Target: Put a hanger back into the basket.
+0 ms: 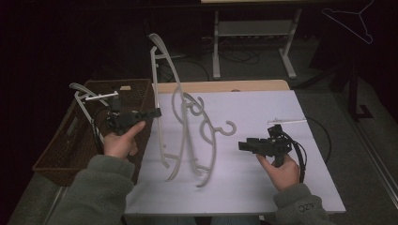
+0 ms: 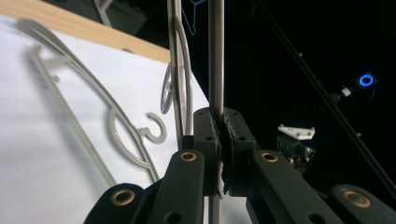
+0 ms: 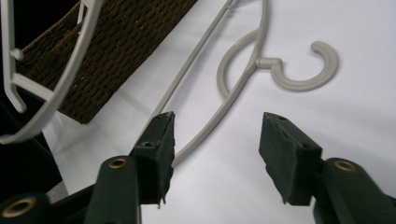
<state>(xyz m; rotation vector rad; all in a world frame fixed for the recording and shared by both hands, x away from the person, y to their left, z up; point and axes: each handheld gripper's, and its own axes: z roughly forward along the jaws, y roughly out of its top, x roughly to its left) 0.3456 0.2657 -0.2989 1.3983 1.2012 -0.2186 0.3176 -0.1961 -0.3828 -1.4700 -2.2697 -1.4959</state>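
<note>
While left tongs (image 1: pixel 155 112) clamp hanger (image 1: pixel 162 93), wrist level.

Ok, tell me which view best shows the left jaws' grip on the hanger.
The left gripper view: the left gripper has its jaws shut on the thin bar of the lifted hanger, seen close. The high view shows that gripper small at the upright hanger's side. The right gripper view shows part of the hanger's frame.

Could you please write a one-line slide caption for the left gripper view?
Left claw shut on the thin bar of a raised hanger, above the white table where another hanger lies.
</note>
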